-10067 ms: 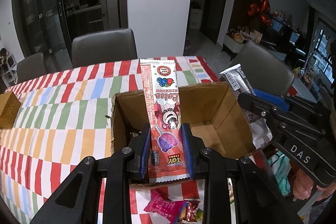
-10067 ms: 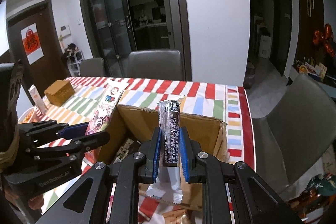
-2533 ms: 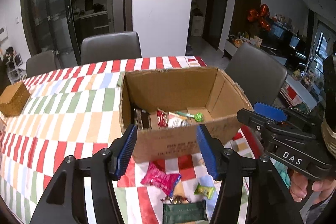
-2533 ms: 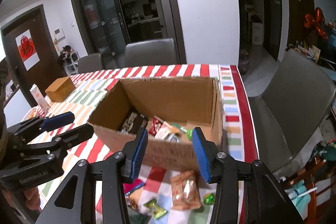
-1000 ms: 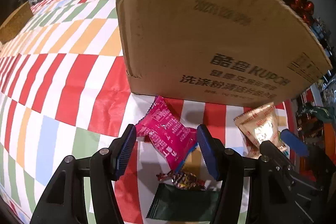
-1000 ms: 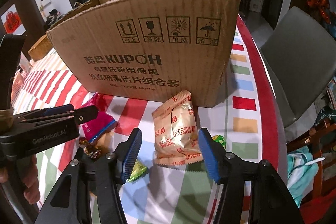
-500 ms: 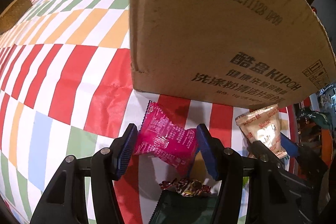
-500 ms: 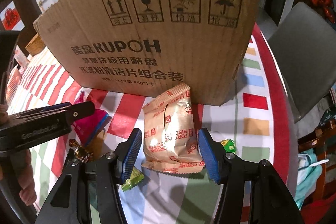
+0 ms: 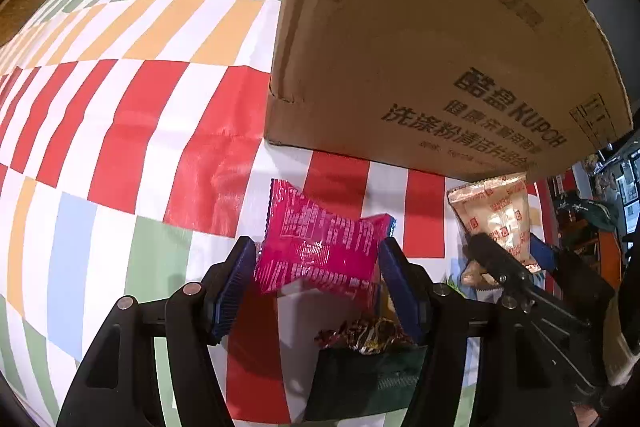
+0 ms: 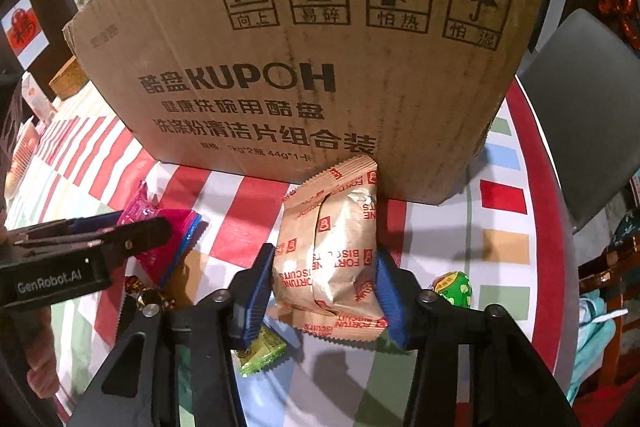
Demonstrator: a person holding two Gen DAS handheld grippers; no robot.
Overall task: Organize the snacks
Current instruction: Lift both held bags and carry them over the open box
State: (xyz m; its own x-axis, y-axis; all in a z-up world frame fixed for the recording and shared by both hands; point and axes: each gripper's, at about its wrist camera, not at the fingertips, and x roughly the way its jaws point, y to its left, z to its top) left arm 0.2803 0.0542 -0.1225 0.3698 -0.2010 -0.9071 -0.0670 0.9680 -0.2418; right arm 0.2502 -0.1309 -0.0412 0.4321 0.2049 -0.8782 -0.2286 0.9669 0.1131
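Note:
A large cardboard box (image 9: 440, 39) marked KUPOH (image 10: 312, 67) stands on the striped tablecloth, right in front of both grippers. My left gripper (image 9: 318, 275) is closed on a pink snack packet (image 9: 320, 251), which bends between the blue pads. It also shows in the right wrist view (image 10: 160, 243). My right gripper (image 10: 326, 287) is closed on a gold fortune biscuit packet (image 10: 332, 251), also seen in the left wrist view (image 9: 500, 219).
Loose on the tablecloth (image 9: 120, 131) near the grippers: a dark green packet (image 9: 360, 379), a red-gold wrapped candy (image 9: 364, 335), a yellow-green packet (image 10: 260, 351) and a round green candy (image 10: 452, 287). A grey chair (image 10: 584, 99) stands right of the table.
Both grippers dropped from above the box to the table in front of it. Over the last second the left pads closed on the pink packet and the right pads on the gold packet.

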